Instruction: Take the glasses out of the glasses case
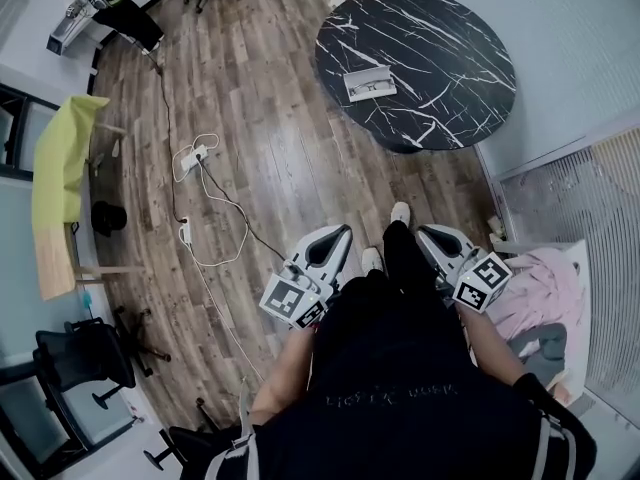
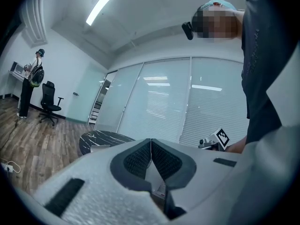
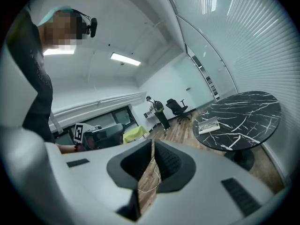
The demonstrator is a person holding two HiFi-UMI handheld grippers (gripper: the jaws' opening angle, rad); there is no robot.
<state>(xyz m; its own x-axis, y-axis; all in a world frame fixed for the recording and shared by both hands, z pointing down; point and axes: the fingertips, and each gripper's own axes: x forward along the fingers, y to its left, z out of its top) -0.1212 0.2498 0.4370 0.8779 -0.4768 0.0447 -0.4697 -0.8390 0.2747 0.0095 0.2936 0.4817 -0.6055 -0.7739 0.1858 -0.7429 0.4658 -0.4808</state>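
An open pale glasses case (image 1: 368, 83) lies on the round black marble table (image 1: 440, 38), far from both grippers. The case also shows in the right gripper view (image 3: 208, 125), and its contents are too small to make out. I stand on the wood floor a few steps from the table. My left gripper (image 1: 340, 236) and right gripper (image 1: 428, 236) are held close to my body at waist height and point toward the table. Both grippers (image 2: 151, 140) (image 3: 153, 142) are shut with nothing between their pads.
White cables and a power strip (image 1: 195, 155) lie on the floor to my left. A yellow-green cloth (image 1: 60, 158) hangs over furniture at the left wall, with a black office chair (image 1: 85, 353) nearby. Pink fabric (image 1: 545, 288) is at my right. Another person (image 3: 157, 108) stands far off.
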